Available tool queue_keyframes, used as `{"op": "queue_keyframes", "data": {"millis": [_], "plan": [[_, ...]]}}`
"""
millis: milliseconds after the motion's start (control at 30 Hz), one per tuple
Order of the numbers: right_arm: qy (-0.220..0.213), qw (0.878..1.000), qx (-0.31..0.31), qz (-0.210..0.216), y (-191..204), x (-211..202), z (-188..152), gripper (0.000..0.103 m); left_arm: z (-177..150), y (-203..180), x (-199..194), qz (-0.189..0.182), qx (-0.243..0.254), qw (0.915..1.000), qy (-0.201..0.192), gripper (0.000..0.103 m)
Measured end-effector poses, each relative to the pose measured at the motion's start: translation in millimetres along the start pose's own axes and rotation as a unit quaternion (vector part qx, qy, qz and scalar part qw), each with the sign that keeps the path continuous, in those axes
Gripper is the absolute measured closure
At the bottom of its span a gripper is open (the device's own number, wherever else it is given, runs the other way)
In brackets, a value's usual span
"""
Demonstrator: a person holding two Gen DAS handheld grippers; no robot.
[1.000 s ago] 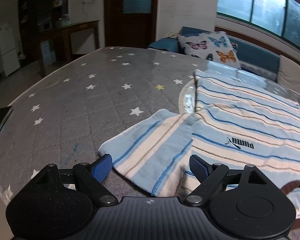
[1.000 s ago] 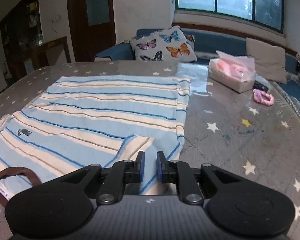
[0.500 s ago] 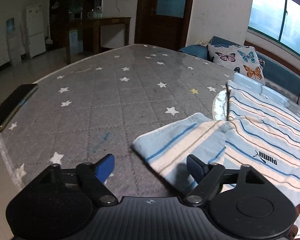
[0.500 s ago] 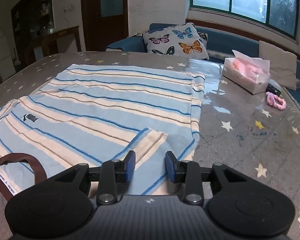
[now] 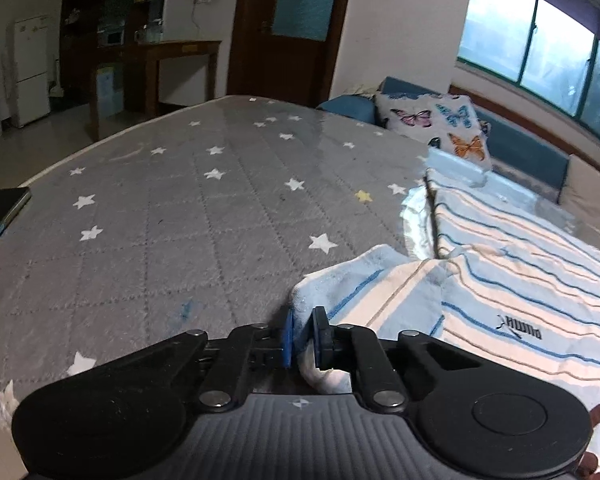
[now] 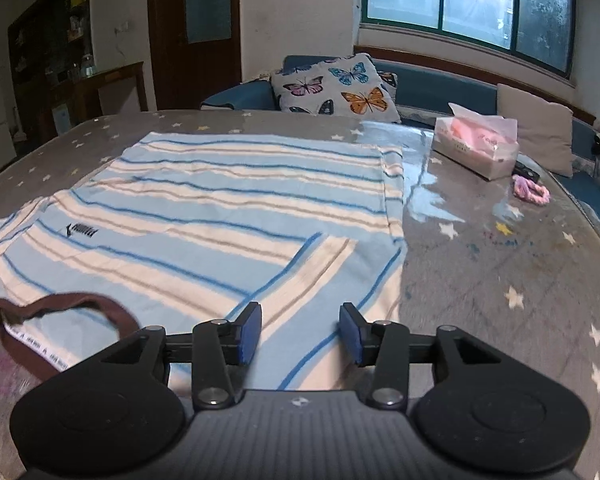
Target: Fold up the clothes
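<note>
A light-blue and cream striped T-shirt (image 6: 220, 216) with a brown collar (image 6: 68, 304) lies flat on the grey star-patterned table (image 6: 500, 280). Its right sleeve is folded inward over the body. In the left wrist view the other sleeve (image 5: 372, 296) sticks out to the left, and my left gripper (image 5: 302, 334) is shut on that sleeve's edge, cloth bunched between the blue pads. My right gripper (image 6: 298, 332) hovers over the shirt's near right part; its jaws are opening, and the cloth lies beneath them, not pinched.
A tissue box (image 6: 476, 144) and a pink hair tie (image 6: 530, 192) sit at the table's far right. A dark phone (image 5: 0, 216) lies at the table's left edge. A sofa with a butterfly cushion (image 6: 336, 88) stands behind the table.
My left gripper went from wide open beside the sleeve to shut on its edge. My right gripper let go of the folded sleeve, opened and drew back a little.
</note>
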State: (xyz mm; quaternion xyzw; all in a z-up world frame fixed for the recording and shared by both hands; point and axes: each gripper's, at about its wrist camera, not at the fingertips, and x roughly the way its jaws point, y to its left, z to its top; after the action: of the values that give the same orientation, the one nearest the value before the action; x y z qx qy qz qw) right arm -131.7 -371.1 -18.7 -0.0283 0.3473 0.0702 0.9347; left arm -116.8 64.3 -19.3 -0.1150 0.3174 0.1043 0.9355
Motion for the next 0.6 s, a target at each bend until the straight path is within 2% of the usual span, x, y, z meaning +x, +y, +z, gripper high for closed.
{"op": "queue_keyframes", "data": {"millis": [33,267,433,600], "plan": [[0.000,1.000,0.001,-0.003,3.0,-2.3,-2.7,0.051,1.0,0.8,-2.8,-0.007,0.001,1.0000,-0.005,0.094],[-0.006,1.000,0.017,-0.023,20.8,-20.0,-17.2,0.050,10.7,-4.6,-31.3,-0.076,0.022,0.9959,-0.043,0.094],[-0.011,0.999,0.022,-0.028,30.2,-32.5,-22.8,0.050,15.8,-23.2,-50.8,-0.134,0.041,0.9879,-0.065,0.094],[-0.018,0.999,0.029,-0.028,31.7,-45.9,-23.1,0.050,13.9,-47.8,-61.5,-0.176,0.065,0.9796,-0.071,0.094]]}}
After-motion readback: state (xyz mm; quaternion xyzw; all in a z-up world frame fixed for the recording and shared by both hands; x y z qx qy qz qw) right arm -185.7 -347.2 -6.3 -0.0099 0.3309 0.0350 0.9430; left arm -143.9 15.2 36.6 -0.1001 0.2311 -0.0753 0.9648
